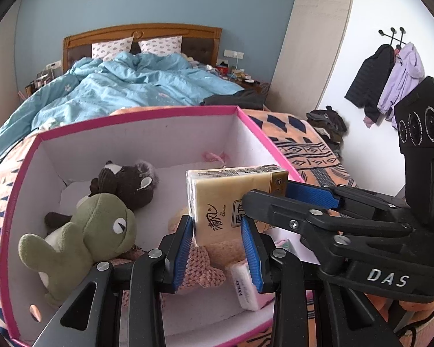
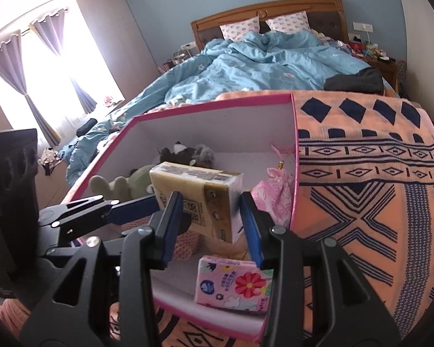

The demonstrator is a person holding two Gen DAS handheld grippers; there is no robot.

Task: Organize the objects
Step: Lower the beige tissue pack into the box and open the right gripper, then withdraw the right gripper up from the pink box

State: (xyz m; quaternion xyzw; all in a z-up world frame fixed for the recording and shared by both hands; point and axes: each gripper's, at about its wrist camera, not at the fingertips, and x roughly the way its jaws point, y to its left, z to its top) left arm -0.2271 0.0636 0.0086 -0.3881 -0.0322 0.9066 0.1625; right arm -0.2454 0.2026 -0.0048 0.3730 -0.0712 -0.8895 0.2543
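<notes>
A yellow tissue pack hangs tilted above the pink-rimmed box, apparently clear of its floor.

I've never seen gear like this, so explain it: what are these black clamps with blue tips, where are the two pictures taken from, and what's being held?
These are two grippers that a person carries, one in each hand, each with a camera looking along its fingers. One picture comes from the left gripper, the other from the right gripper. Both appear closed on a yellow tissue pack above a pink-rimmed box on a patterned blanket. Inside lie a green plush, a brown plush and a flowered tissue pack.
</notes>
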